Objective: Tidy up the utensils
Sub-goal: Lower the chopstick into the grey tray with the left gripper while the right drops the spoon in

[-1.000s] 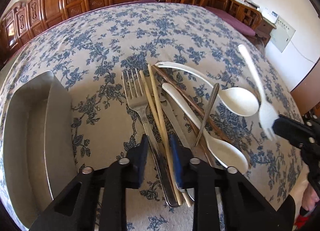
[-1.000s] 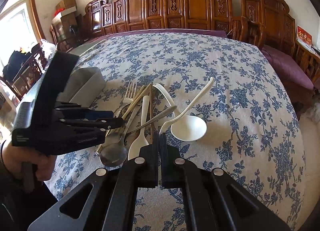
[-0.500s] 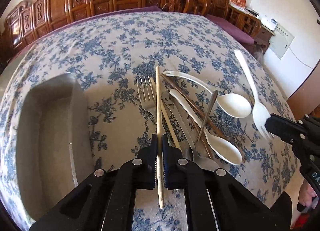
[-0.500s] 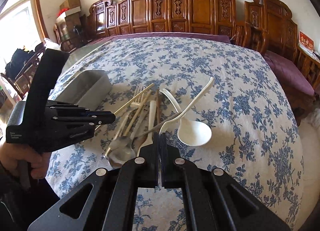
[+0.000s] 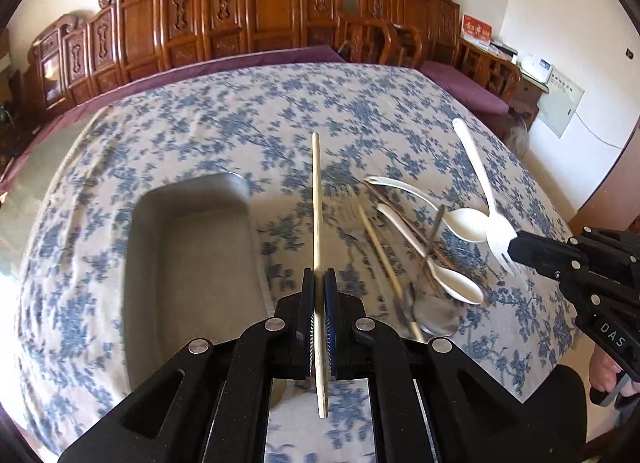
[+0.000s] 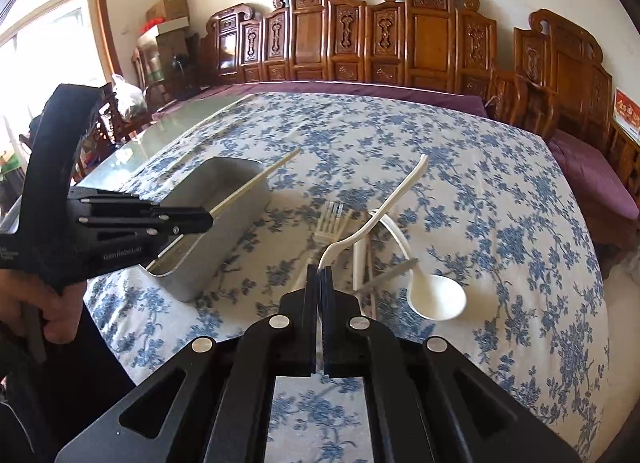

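Both grippers pinch: left gripper [image 5: 319, 283] a chopstick [image 5: 316, 199], right gripper [image 6: 320, 277] a half-hidden white fork [image 6: 384, 207].

Metal fork [image 5: 348, 199] & steel spoon [image 5: 434, 313] motion-blurred in left wrist view; white fork [image 6: 376, 219] tines hidden btwn right gripper [image 6: 319, 275] pads.

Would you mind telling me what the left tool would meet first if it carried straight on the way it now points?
Probably bare tablecloth just right of the metal tray; the left tool grips a chopstick whose tip would land first, though depth is unclear.
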